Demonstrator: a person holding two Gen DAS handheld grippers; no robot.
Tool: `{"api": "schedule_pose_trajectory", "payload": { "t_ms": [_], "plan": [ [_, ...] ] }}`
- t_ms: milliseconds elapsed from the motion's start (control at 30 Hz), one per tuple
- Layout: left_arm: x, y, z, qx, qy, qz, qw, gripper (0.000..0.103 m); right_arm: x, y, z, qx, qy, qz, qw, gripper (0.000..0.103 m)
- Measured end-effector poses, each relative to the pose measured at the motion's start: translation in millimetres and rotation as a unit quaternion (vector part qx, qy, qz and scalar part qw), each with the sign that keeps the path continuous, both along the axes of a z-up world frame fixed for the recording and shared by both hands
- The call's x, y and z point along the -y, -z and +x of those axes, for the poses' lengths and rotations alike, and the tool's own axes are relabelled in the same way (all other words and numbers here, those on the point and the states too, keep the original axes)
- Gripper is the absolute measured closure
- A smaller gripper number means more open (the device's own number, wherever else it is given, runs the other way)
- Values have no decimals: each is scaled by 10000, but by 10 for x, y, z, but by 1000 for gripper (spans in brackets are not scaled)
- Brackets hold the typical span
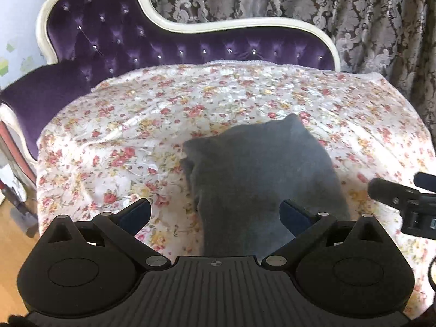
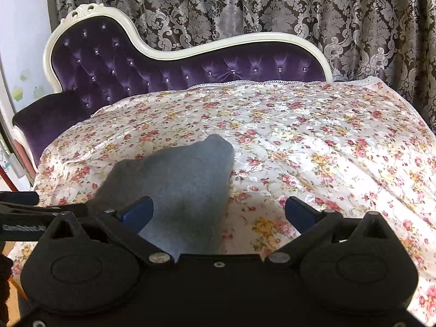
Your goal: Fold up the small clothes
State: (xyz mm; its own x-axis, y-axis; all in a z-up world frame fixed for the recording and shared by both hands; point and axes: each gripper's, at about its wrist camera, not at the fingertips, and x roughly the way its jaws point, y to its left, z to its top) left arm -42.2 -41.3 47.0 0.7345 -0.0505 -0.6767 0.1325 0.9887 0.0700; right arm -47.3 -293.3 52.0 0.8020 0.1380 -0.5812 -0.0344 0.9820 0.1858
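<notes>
One small grey soft-knit garment [image 1: 261, 174] lies flat near front edge of floral satin-like cloth [image 1: 114, 141]. Likely light, limp; cloth beneath probably slippery. Left gripper [image 1: 215, 212], right gripper [image 2: 219, 212]: jaws spread, empty. Best hold: garment's near corners.

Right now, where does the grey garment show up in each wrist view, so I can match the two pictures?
Left wrist view: the grey garment lies centre, slightly right, running down between the open left claw.
Right wrist view: the grey garment lies left of centre, behind the left finger of the open right claw.
Shared landmark: the purple tufted sofa back behind the floral cloth.
</notes>
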Motion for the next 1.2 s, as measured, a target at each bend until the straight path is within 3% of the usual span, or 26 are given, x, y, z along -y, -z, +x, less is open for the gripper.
{"api": "schedule_pose_trajectory", "payload": {
  "t_ms": [200, 633, 1200],
  "plan": [
    [7, 46, -136, -93, -11, 33, 10000, 1, 7, 44, -140, -171, -120, 261, 9994, 1],
    [-2, 114, -277, -288, -77, -148, 9994, 1, -99, 63, -394, -193, -215, 131, 9995, 1],
    [-16, 185, -304, -387, -123, -259, 9988, 1, -185, 83, -365, -309, -331, 198, 9988, 1]
  ]
}}
